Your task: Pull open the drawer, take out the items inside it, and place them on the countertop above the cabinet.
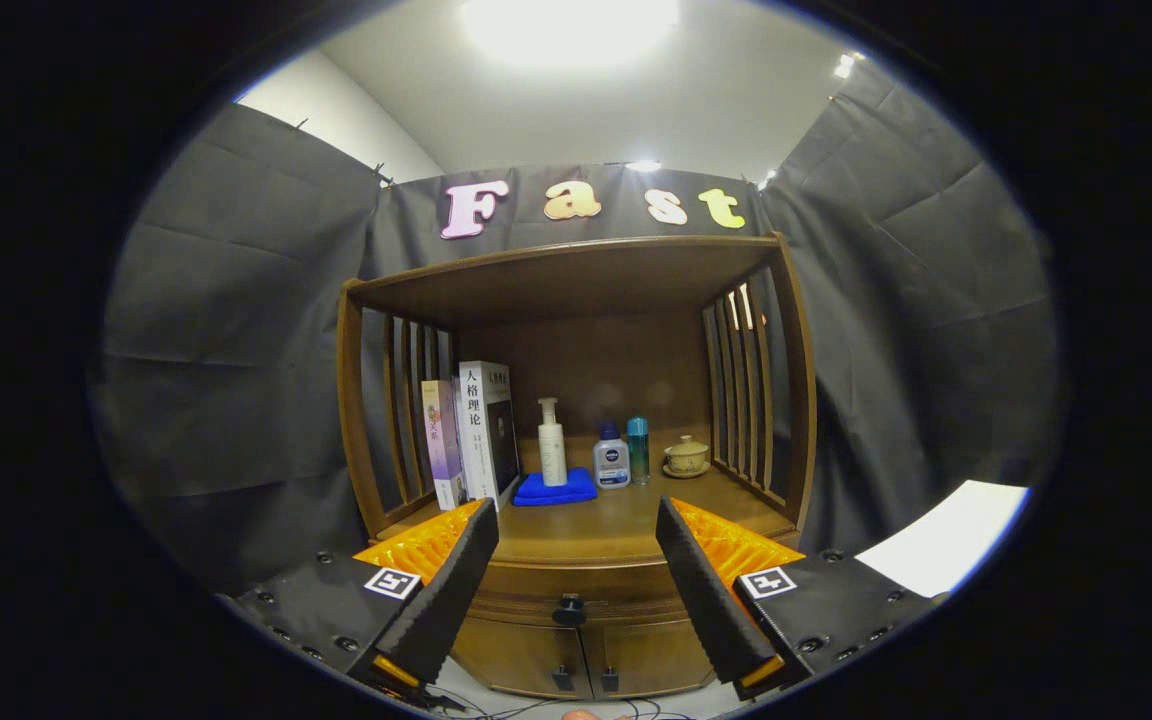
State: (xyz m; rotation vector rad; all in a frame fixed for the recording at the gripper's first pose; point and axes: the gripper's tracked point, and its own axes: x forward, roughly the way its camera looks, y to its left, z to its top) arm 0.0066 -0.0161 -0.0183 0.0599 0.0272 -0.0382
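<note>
A brown wooden cabinet (576, 300) stands straight ahead. Its drawer (536, 592) lies shut under the countertop (596, 525), with a dark knob (569, 608) at its middle. My gripper (576, 530) is open, its two black-padded fingers (451, 580) spread wide on either side of the knob, which sits a little beyond them. Nothing is between the fingers. What the drawer holds is hidden.
On the countertop stand books (471, 435) at the left, a white pump bottle (552, 445) on a folded blue cloth (554, 488), a small white-and-blue bottle (612, 460), a teal bottle (638, 448) and a lidded teacup (686, 457). Two lower doors (576, 655) sit beneath the drawer.
</note>
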